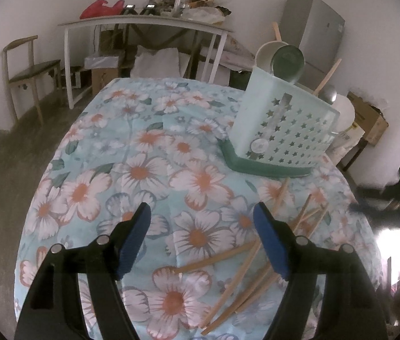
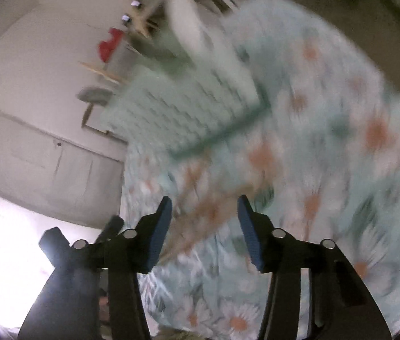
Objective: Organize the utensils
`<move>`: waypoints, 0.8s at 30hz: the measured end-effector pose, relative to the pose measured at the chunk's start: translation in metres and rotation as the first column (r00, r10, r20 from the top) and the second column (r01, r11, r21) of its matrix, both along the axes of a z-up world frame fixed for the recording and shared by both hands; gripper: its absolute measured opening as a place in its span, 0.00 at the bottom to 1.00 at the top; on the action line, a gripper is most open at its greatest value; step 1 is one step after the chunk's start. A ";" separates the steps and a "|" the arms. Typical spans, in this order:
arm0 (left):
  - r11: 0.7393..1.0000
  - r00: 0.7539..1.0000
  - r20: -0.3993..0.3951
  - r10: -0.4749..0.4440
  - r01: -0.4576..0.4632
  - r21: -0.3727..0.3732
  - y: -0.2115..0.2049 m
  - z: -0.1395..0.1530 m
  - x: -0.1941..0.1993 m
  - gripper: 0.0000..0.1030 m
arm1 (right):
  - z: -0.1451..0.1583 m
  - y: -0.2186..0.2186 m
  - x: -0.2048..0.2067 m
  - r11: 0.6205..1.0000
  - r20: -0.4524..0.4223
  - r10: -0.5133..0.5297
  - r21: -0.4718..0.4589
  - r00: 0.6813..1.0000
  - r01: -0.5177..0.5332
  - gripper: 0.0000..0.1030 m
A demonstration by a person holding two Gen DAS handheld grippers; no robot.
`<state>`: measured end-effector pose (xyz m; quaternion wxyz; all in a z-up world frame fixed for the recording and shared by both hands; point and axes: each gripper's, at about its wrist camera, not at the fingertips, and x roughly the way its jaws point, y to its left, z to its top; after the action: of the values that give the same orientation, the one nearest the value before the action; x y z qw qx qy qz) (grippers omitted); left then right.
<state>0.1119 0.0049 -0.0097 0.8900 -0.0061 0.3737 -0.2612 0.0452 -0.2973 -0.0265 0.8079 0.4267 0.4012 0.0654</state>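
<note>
A floral tablecloth (image 1: pixel 149 147) in pale blue with pink and white blossoms covers the table, filling most of the left wrist view. Toward its far right side stands a pale green utensil holder (image 1: pixel 282 124) with star-shaped cutouts, set on a darker green tray base (image 1: pixel 256 167). Out of its top rise a white ladle (image 1: pixel 266 56), a round metal ladle bowl (image 1: pixel 289 61) and wooden handles. In the right wrist view the same holder (image 2: pixel 183 107) is smeared by motion blur, and its details cannot be made out.

Loose wooden chopsticks (image 1: pixel 245 272) lie scattered on the cloth in front of the holder, near the table's right edge, crossing one another at odd angles; a few reach up close to the tray base.

The left gripper (image 1: pixel 202 235) hangs above the cloth, its jaws spread wide, nothing between them; its right finger overlaps the chopsticks in the view. The right gripper (image 2: pixel 204 226) also has its jaws spread and empty, with a blurred streak of chopsticks (image 2: pixel 200 215) beyond them.
</note>
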 end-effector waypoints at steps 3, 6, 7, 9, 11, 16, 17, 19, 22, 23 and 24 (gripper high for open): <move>1.000 1.000 -0.005 -0.001 0.001 0.006 0.001 -0.001 -0.001 0.70 | -0.029 0.004 0.005 0.993 -0.061 -0.013 0.113 0.998 0.020 0.39; 1.000 1.000 -0.007 0.003 -0.003 0.010 0.005 -0.002 -0.003 0.70 | -0.045 0.007 0.014 0.984 -0.099 -0.019 0.173 0.995 0.036 0.37; 1.000 1.000 -0.007 0.006 -0.005 0.010 0.006 -0.002 -0.003 0.70 | -0.047 0.008 0.018 0.982 -0.102 -0.021 0.185 0.995 0.039 0.37; 1.000 1.000 -0.007 0.016 -0.016 0.008 0.010 -0.002 -0.004 0.70 | -0.048 0.009 0.025 0.979 -0.102 -0.029 0.198 0.994 0.049 0.36; 1.000 1.000 -0.015 0.021 -0.021 0.004 0.011 -0.003 -0.003 0.70 | -0.048 0.011 0.030 0.980 -0.101 -0.038 0.189 0.994 0.057 0.30; 1.000 0.999 -0.030 0.012 -0.013 -0.008 0.009 -0.003 -0.001 0.70 | -0.055 0.016 0.029 0.981 -0.122 -0.069 0.171 0.990 0.090 0.12; 1.000 1.000 -0.028 0.004 -0.004 -0.009 0.007 -0.002 -0.001 0.70 | -0.057 0.015 0.028 0.980 -0.119 -0.071 0.178 0.990 0.092 0.11; 1.000 0.999 -0.031 -0.015 0.015 -0.012 0.002 0.000 0.000 0.70 | -0.058 0.015 0.024 0.980 -0.118 -0.070 0.179 0.991 0.091 0.11; 0.998 0.998 -0.042 -0.054 0.054 -0.013 -0.009 0.003 0.004 0.70 | -0.054 0.007 0.021 0.987 -0.118 -0.071 0.134 0.991 0.087 0.10; 0.998 0.997 -0.045 -0.070 0.069 -0.014 -0.013 0.004 0.005 0.70 | -0.054 -0.001 0.015 0.990 -0.118 -0.073 0.114 0.990 0.087 0.10; 0.995 0.994 -0.053 -0.096 0.095 -0.014 -0.019 0.006 0.007 0.70 | -0.051 -0.006 0.011 0.993 -0.119 -0.071 0.089 0.990 0.082 0.10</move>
<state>0.1190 -0.0139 -0.0040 0.8661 -0.0005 0.3958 -0.3054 0.0566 -0.3029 -0.0778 0.7645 0.4822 0.4269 0.0282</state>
